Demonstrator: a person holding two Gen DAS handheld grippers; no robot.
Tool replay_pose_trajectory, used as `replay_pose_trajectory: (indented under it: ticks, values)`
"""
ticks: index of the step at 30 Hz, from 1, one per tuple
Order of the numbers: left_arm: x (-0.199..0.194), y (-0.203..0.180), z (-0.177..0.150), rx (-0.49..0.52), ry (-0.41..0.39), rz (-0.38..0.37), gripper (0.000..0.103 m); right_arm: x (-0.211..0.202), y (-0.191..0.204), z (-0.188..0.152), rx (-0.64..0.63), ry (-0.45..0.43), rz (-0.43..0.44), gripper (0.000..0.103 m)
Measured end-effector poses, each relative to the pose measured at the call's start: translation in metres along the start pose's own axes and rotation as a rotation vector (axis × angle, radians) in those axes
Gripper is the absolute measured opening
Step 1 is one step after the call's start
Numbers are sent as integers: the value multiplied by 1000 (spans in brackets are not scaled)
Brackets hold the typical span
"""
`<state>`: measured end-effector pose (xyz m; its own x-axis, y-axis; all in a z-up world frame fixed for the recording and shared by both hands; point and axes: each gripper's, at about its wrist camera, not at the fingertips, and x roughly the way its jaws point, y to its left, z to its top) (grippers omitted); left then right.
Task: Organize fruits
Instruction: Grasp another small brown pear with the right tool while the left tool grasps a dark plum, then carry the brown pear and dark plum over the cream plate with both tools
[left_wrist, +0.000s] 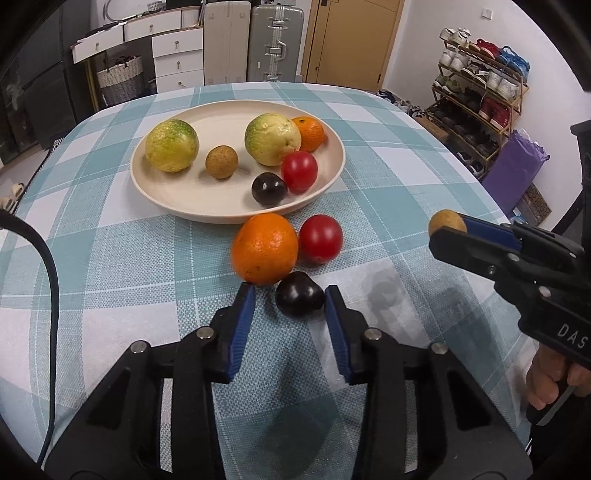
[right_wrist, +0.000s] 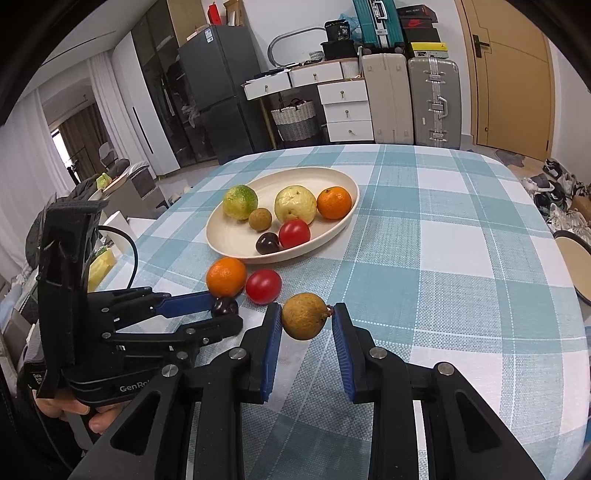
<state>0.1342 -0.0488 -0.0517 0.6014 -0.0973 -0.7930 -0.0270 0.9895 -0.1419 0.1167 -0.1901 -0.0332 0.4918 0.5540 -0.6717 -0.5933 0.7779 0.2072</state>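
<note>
From the left wrist, the left gripper (left_wrist: 290, 295) had its ribbed blue pads either side of a glossy dark plum (left_wrist: 299, 299) resting on the woven teal-and-white checked tablecloth (left_wrist: 110, 258). The right pad touched the plum's side; a sliver of cloth showed between the left pad and the fruit, so the jaws had narrowed around it without a full squeeze. The plum was rounded with a slight point toward the plate (left_wrist: 177, 199), a smooth, shallow cream oval dish whose long axis ran across the view. Just in front of the plate's near rim sat a dimpled orange (left_wrist: 264, 249), touching the plum, and a shiny red tomato (left_wrist: 320, 239) beside it. On the plate lay two mottled yellow-green guavas (left_wrist: 171, 146), a rough tan longan (left_wrist: 221, 157), a small tangerine (left_wrist: 310, 133), a second tomato (left_wrist: 299, 171) and a second plum (left_wrist: 269, 189). Right of the plate, well apart, the right gripper (left_wrist: 448, 230) was clamped on another tan longan (left_wrist: 446, 222), raised above the cloth.

From the right wrist, the right gripper (right_wrist: 306, 321) pinched the held longan (right_wrist: 304, 316) between its pads, the fruit's stubby stem end pointing at the right pad, its axis lying across the jaws. It hung over the tablecloth (right_wrist: 461, 258), nearer than the plate (right_wrist: 229, 240) and near the loose orange (right_wrist: 226, 277) and tomato (right_wrist: 263, 286). The left gripper (right_wrist: 225, 312) reached in from the left, its fingers above and below the plum (right_wrist: 225, 306).
</note>
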Motion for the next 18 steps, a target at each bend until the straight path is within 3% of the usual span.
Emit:
replay_pose_trajectory:
  ticks: [4, 18]
  values:
    - [-1, 1, -1, -2, 8, -34, 23, 0, 0, 0, 1, 0, 0, 29]
    - [-9, 6, -8, -8, -23, -50, 23, 0, -1, 0, 1, 0, -2, 29]
